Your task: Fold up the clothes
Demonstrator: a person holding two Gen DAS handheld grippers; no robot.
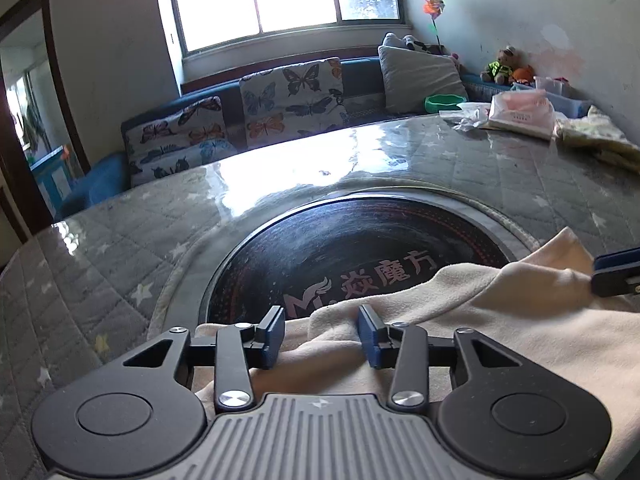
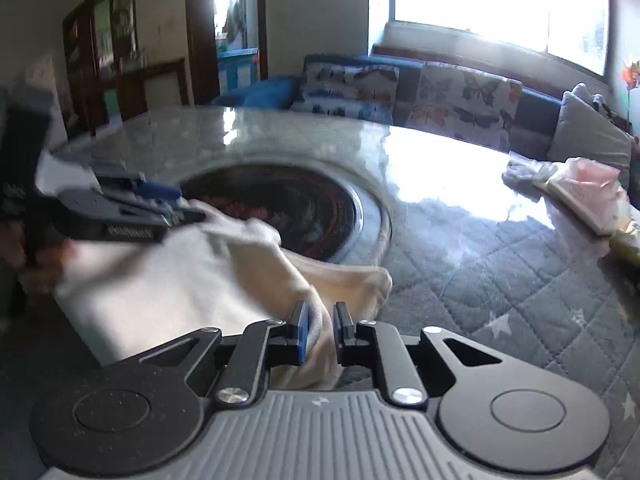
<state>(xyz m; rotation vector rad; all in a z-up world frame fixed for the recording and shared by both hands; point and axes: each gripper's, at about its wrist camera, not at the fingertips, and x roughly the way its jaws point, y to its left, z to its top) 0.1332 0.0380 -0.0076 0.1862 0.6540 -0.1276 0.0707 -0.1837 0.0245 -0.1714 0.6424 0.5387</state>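
Cream garment [image 1: 460, 332] at lower centre over table [image 1: 120, 264], pinched by right gripper [image 2: 320, 334], seemingly firmly; left gripper [image 1: 321, 334] stands part-open astride it, unclamped; regrasp judged needed before folding.

The cream fleece garment [image 1: 460, 320] lies on a grey quilted star-patterned worktop [image 1: 120, 240] with a black round inset [image 1: 340, 248]; far butterfly-print cushions [image 1: 292, 100] line a blue sofa [image 1: 100, 184].
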